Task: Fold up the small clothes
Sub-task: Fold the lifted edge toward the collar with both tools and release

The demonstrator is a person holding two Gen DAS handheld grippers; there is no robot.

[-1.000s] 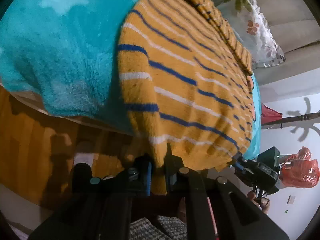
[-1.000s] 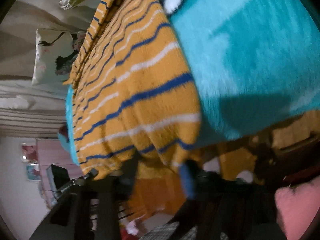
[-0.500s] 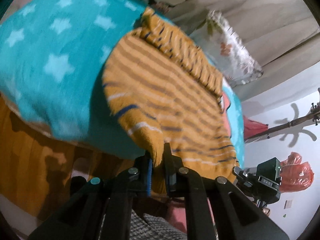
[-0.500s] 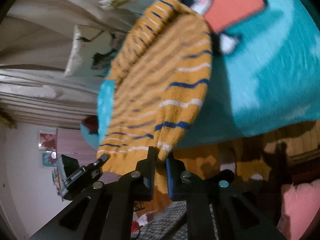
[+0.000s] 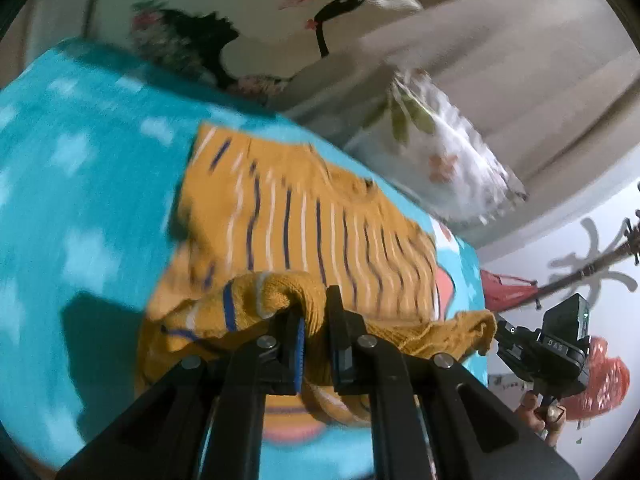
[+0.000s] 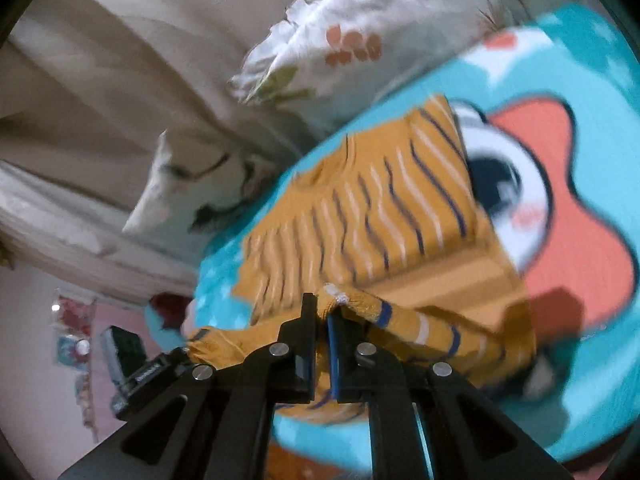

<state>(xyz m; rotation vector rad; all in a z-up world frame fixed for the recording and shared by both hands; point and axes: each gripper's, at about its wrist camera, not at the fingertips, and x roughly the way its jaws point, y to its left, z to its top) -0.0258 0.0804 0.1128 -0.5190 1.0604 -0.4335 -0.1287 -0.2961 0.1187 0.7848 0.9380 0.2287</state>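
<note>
The letters "DAS" stood in pale print on the black right gripper (image 5: 560,350), far right in the left wrist view; nothing else was legible.

Turquoise star-print blanket (image 5: 80,208) covers the surface; striped mustard sweater (image 5: 304,216) lies on it.

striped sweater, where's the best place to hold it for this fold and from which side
Grip the striped sweater at its near hem corners, coming from the near edge of the teal blanket. That is where the left gripper and right gripper are shut on it: the hem bunches into pinchable ridges while the body lies flat.
</note>
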